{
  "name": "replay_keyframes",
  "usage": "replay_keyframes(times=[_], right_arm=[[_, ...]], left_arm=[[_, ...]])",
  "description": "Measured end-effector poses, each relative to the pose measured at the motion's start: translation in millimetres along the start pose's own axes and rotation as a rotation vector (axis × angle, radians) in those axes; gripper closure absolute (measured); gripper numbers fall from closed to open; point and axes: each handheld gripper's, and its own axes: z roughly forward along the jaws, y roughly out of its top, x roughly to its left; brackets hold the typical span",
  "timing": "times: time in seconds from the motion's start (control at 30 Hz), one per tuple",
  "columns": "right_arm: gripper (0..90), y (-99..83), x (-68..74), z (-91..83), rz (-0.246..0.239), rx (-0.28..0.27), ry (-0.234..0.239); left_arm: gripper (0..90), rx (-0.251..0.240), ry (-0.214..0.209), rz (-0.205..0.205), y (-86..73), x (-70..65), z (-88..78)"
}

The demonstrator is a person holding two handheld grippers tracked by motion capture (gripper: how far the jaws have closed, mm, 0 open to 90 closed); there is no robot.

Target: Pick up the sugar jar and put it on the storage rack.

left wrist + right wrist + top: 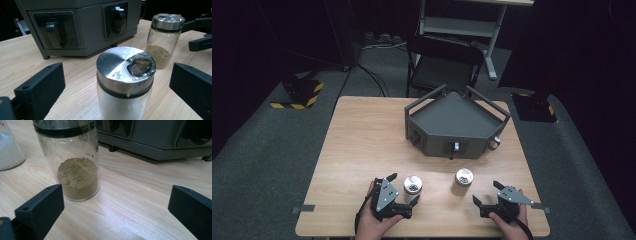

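Note:
Two glass shaker jars with steel lids stand near the table's front edge. The white-filled jar [413, 184] [125, 85] sits between the jaws of my left gripper [404, 188] [116, 81], which is open and not touching it. The jar of tan powder [463, 177] [163, 40] [75, 170] stands to its right. My right gripper [485, 192] [116, 202] is open just right of that jar, which lies ahead and to the left of its gap. In the right gripper view the white jar [10, 147] is at the left edge.
A grey five-sided box [456, 120] [75, 25] [155, 137] with handles and front slots stands at the back middle of the wooden table [362, 145]. A black folding chair [442, 65] is beyond the table. Bare tabletop lies to the left.

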Motion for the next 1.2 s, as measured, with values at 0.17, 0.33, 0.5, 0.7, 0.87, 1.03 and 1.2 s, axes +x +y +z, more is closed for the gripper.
replay_keyframes(times=[0.17, 0.33, 0.5, 0.7, 0.87, 1.03, 1.2], right_arm=[[0.3, 0.1, 0.8, 0.1, -0.005, 0.001, -0.001], [0.3, 0.1, 1.2, 0.1, -0.004, 0.001, -0.003], [0.3, 0.1, 1.4, 0.1, -0.005, 0.001, -0.004], [0.4, 0.2, 1.9, 0.0, -0.007, 0.001, -0.006], [0.3, 0.0, 2.0, -0.2, -0.004, 0.0, -0.006], [0.3, -0.2, 2.1, -0.4, -0.003, 0.0, -0.006], [0.3, -0.2, 2.1, -0.6, -0.001, 0.0, -0.006]], left_arm=[[0.5, 0.001, -0.003, -0.003, -1.0, -1.3, 5.5], [0.5, 0.006, -0.003, -0.004, -2.0, -1.9, 9.9], [0.9, 0.008, -0.004, -0.009, -3.3, -3.1, 13.6], [7.1, 0.012, -0.004, -0.009, -5.6, -4.7, 17.6], [15.0, -0.004, -0.007, -0.023, -9.0, -6.0, 18.5], [24.2, -0.013, -0.012, -0.033, -8.8, -6.4, 17.9], [31.2, -0.021, -0.004, -0.03, -9.5, -6.4, 17.2]])
